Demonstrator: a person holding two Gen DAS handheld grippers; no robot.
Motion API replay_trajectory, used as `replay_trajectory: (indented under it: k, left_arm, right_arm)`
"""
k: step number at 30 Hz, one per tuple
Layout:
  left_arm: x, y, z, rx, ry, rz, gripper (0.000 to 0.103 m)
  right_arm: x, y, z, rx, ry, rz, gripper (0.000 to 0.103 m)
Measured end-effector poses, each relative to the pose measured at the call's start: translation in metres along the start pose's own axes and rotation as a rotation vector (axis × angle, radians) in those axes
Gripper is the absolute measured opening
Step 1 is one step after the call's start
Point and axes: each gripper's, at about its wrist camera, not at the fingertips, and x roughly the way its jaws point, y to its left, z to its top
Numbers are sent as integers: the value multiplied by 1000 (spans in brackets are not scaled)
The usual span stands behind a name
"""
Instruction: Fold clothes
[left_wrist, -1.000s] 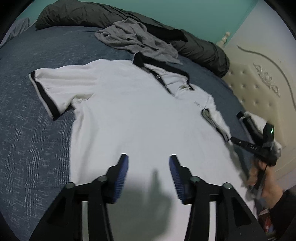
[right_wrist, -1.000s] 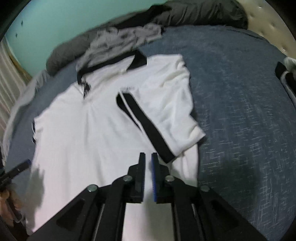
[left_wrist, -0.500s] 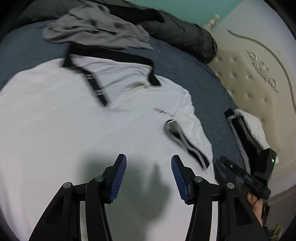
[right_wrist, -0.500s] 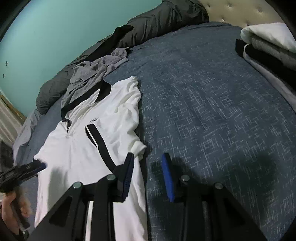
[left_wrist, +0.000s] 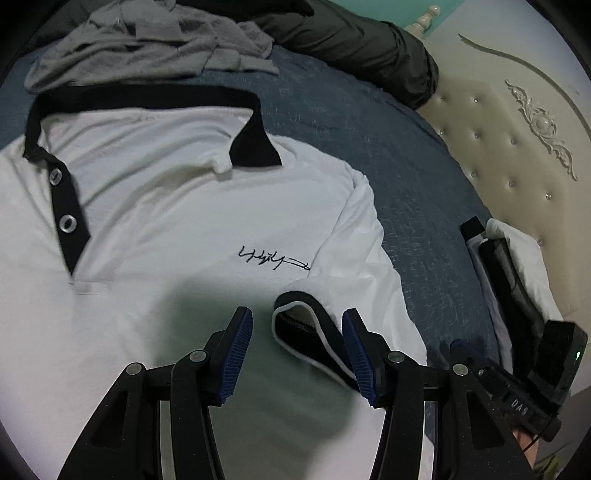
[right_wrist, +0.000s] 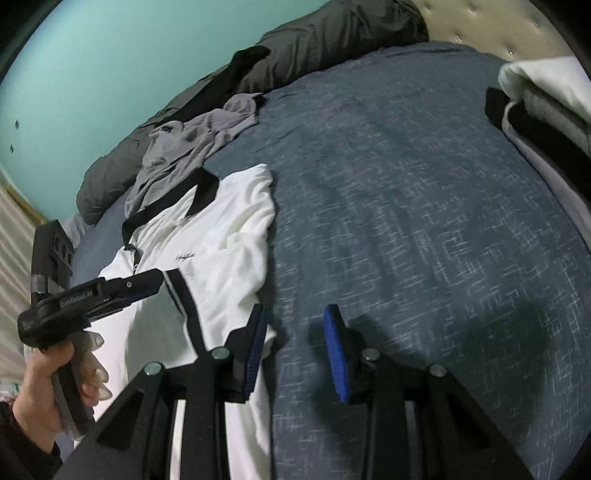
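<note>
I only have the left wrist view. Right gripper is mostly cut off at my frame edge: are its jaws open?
Observer: Yes. The right gripper has its jaws open and empty, at the edge of the white polo shirt with black collar.
Operator: Over shirt or bed?
Observer: One blue pad sits at the shirt's folded sleeve, the other over the blue patterned bedspread.
Operator: What's behind me on my left?
Observer: A turquoise wall with a dark grey duvet bunched along it.
</note>
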Motion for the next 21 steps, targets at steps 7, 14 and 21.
replay_trajectory:
  k: [7,14,21]
  left_arm:
    - [3,7,2,6,0,-2,11]
    - [-14,2,11,35,-38,7,5]
    - [-17,7,17,29,-43,16,5]
  right_arm:
    - [8,-6,-1,7,29,16,32]
    - [14,3,-4,-40,66,41,32]
    - [22,17,-10,-113,108,48,32]
